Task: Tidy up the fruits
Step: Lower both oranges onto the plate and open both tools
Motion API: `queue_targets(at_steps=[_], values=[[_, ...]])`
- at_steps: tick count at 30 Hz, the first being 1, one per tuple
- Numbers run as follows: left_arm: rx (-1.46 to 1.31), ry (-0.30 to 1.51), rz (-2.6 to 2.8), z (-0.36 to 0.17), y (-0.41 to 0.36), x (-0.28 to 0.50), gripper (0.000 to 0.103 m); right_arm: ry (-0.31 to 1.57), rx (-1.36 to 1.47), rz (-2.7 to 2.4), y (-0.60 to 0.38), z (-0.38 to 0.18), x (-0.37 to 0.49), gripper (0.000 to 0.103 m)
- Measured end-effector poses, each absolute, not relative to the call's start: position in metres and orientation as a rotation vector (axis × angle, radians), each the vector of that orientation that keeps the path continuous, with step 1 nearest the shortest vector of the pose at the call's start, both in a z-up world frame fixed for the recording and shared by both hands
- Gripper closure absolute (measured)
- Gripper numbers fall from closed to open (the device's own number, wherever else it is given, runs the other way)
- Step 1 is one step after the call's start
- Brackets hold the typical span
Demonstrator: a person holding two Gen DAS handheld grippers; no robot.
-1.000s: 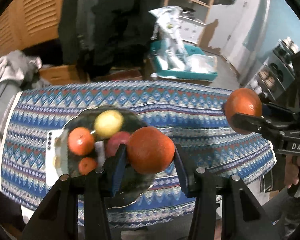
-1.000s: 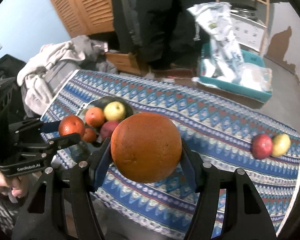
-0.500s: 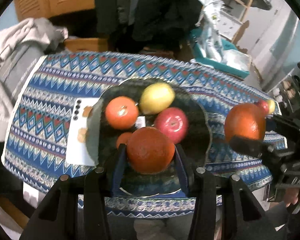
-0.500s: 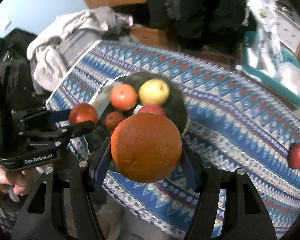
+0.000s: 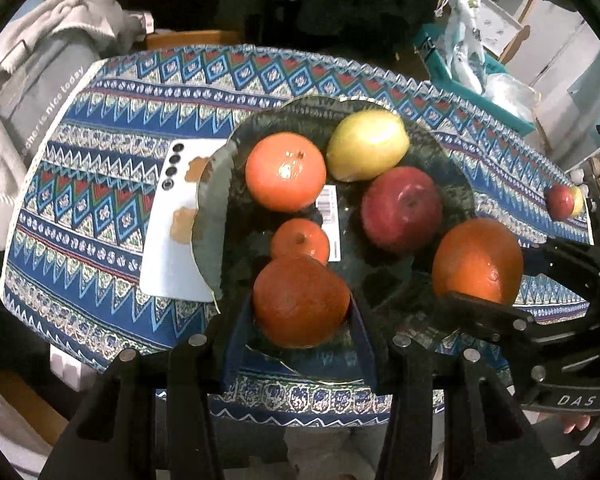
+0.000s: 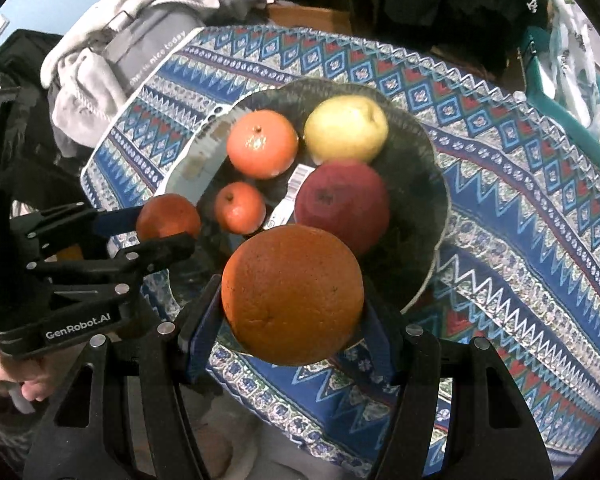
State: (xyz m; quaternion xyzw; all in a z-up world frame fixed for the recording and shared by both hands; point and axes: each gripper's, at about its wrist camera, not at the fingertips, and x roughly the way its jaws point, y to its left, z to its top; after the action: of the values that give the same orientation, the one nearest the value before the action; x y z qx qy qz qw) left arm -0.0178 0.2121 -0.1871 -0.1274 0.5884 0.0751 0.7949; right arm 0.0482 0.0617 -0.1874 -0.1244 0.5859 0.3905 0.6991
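A dark glass bowl (image 5: 456, 184) (image 6: 428, 160) on the patterned tablecloth holds a big orange (image 5: 286, 172), a small orange (image 5: 300, 240), a yellow pear (image 5: 368, 146) and a red apple (image 5: 402, 210). My left gripper (image 5: 300, 304) is shut on an orange (image 5: 300, 302) over the bowl's near rim. My right gripper (image 6: 292, 296) is shut on a larger orange (image 6: 292, 296) (image 5: 478, 266), also over the bowl's near side. A red apple (image 5: 560, 200) and a yellow fruit (image 5: 577, 200) lie at the table's far right end.
A white phone (image 5: 176, 232) lies under the bowl's left edge. Grey clothes (image 5: 28, 80) are piled left of the table. A teal bin with plastic bags (image 5: 480, 80) stands behind the table on the right. The table's front edge (image 5: 300, 400) is just below the grippers.
Both grippers have moved forward and lower over the bowl with their oranges. The bowl and its fruit now fill more of both views.
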Motion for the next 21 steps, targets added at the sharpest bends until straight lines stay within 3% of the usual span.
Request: queue_targets(at_steps=[6, 21], values=[[-0.278, 1.276, 0.171, -0.192, 0.213, -0.018, 0.055, 1.334, -0.302, 0.885, 0.069, -0.197, 0.041, 0.038], [-0.279, 1.245, 0.176, -0.177, 0.210, -0.021, 0.039, 1.235, -0.334, 0.835, 0.058, -0.162, 0.043, 0.036]])
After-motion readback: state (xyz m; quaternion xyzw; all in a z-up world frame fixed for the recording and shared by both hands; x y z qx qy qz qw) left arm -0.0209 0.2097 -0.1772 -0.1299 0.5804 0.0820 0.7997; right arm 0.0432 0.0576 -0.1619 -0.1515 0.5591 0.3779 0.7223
